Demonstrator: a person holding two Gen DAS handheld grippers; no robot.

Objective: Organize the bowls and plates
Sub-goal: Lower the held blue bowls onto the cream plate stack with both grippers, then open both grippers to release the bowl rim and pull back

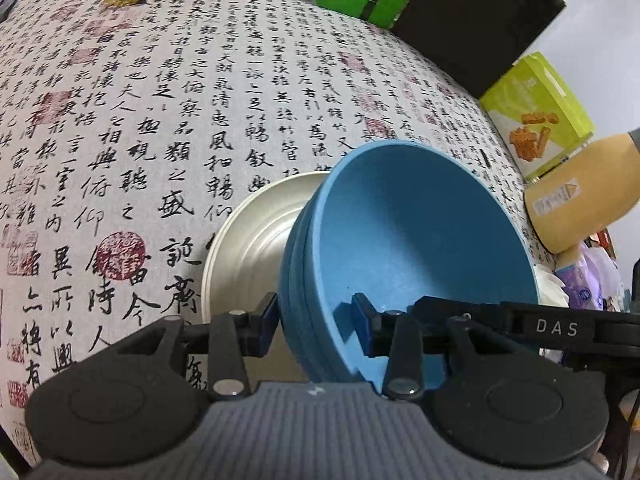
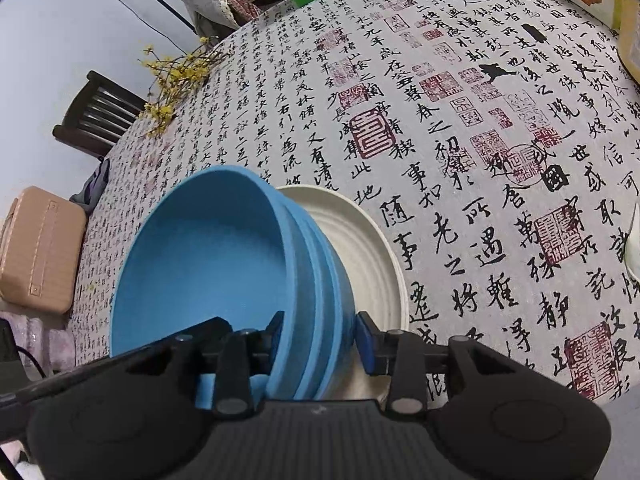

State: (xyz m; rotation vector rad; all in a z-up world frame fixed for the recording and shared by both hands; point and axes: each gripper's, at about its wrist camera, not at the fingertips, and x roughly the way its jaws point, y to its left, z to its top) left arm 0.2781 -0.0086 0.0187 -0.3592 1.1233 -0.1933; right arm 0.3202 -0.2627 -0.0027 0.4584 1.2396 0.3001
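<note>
The left gripper (image 1: 314, 322) straddles the rim of the stacked blue bowls (image 1: 404, 236), its fingers spread with gaps showing. The right gripper (image 2: 320, 340) does likewise. The bowls sit low centre on a white plate (image 2: 368, 248) on the worktop (image 2: 440, 120).

Your left gripper (image 1: 314, 322) jaws straddle the rim of the stacked blue bowls (image 1: 400, 232), w/ a gap at each pad. Bowls sit on a white plate (image 1: 248, 240), counter (image 1: 140, 120) under calligraphy cloth.

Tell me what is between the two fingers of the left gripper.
The wall of the stacked blue bowls stands between the left gripper fingers, shown in the left wrist view.
</note>
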